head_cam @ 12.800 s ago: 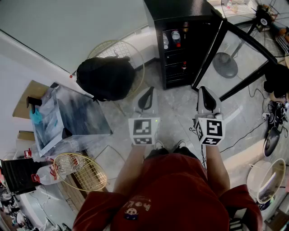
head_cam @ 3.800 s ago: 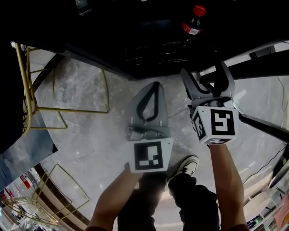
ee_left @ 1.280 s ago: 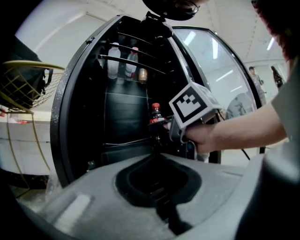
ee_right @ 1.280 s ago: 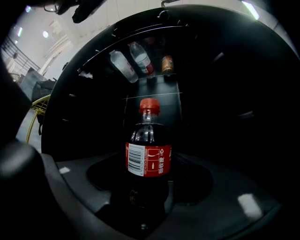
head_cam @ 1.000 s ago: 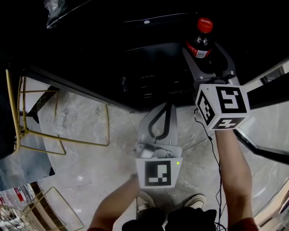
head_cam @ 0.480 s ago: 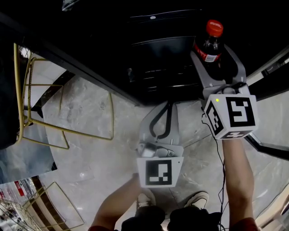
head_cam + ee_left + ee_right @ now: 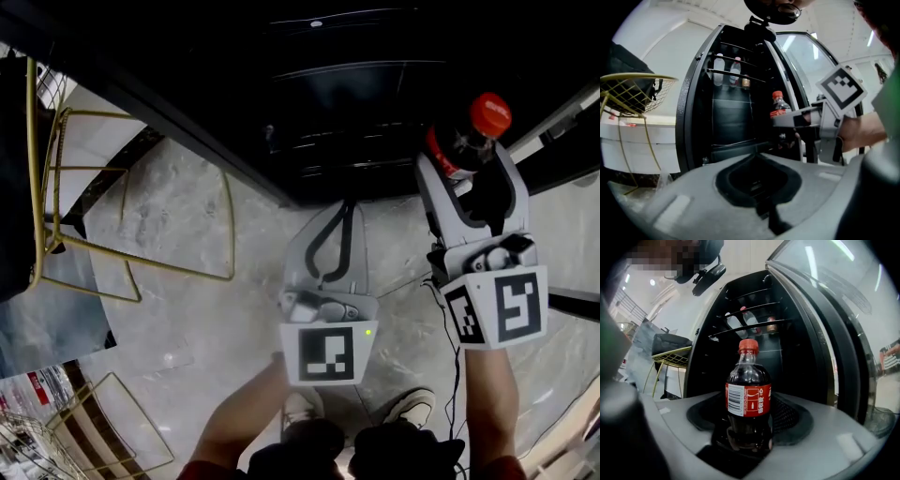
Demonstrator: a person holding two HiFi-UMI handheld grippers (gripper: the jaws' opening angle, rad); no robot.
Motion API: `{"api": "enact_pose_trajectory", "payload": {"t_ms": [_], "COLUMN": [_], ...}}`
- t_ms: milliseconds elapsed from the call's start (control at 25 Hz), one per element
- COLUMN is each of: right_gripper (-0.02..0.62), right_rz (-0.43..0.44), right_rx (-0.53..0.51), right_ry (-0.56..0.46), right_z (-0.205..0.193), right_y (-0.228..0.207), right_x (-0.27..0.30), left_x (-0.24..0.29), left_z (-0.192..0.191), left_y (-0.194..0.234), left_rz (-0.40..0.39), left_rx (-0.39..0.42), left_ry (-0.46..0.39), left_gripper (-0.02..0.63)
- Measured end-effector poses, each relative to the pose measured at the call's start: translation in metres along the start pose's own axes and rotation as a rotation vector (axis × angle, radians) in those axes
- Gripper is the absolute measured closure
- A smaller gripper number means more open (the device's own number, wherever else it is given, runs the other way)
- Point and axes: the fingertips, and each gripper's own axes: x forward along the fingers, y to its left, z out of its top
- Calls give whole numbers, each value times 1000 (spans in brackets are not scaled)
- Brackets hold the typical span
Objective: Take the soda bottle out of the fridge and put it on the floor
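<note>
A dark soda bottle with a red cap and red label stands upright between the fingers of my right gripper, which is shut on its lower body. The right gripper view shows the bottle held in front of the black fridge, outside the shelves. My left gripper hangs lower over the marble floor, shut and holding nothing. In the left gripper view, its closed jaws point at the open fridge, with the bottle at the right.
The fridge's glass door stands open on the right. Other bottles sit on an upper shelf. A gold wire stool stands left of the fridge. A cable runs on the floor by the person's shoes.
My right gripper has drawn back from the fridge interior with the bottle, toward the person and to the right. The left gripper has stayed about where it was.
</note>
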Motion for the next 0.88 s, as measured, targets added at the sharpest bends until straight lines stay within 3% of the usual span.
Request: {"api": "enact_pose_trajectory", "payload": {"t_ms": [320,880], "right_gripper": [301,301], "right_rz": [-27,-27], "right_rx": [44,106], "right_ry": [57,153], "right_z": [-37,-129], "right_y": [9,41], "right_x": [-59,-101], "left_x": [-14,-33], "left_z": [-16,-61], "left_y": [3,7], "left_rz": [28,23], "left_rx": [-16,-24], "left_ry": [17,56], "left_gripper": [606,606]}}
